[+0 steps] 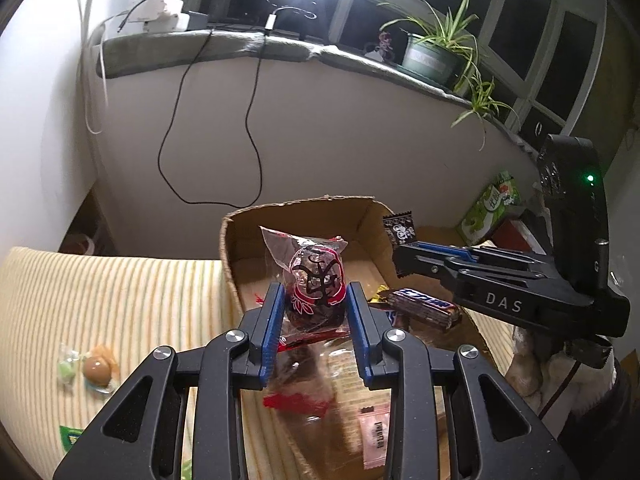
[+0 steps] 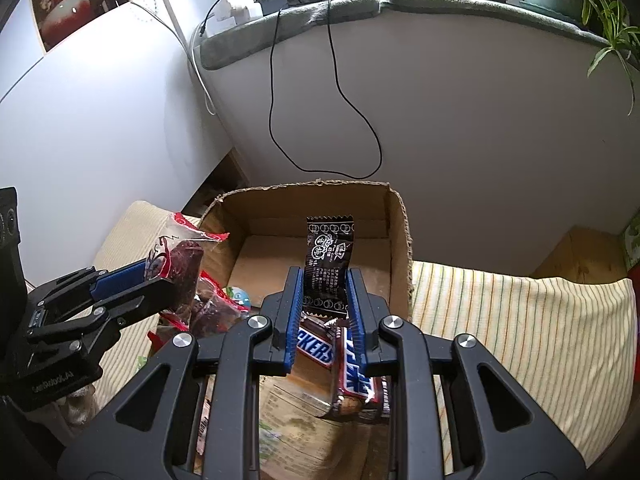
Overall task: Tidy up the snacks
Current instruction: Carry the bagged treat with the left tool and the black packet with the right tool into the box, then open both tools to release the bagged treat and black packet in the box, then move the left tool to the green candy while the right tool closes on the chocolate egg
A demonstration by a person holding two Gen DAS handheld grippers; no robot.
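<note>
My left gripper [image 1: 316, 296] is shut on a clear-wrapped dark red snack packet [image 1: 318, 280], held above the open cardboard box [image 1: 240, 228]. My right gripper [image 2: 324, 292] is shut on a thin black sachet [image 2: 329, 256] with white print, also over the box [image 2: 396, 216]. Each gripper shows in the other's view: the right gripper [image 1: 404, 252] at the right with its sachet [image 1: 398, 230], the left gripper [image 2: 160, 276] at the left with the red packet [image 2: 180, 258]. Snickers bars [image 1: 424, 306] [image 2: 352, 384] lie inside the box.
The box sits on a yellow-striped cloth [image 1: 100, 292] [image 2: 520, 320]. Two small wrapped sweets [image 1: 88, 368] lie on the cloth at left. A pink sachet [image 1: 376, 432] lies in the box. A green carton [image 1: 492, 208] stands at the right. A black cable [image 2: 332, 92] hangs down the wall.
</note>
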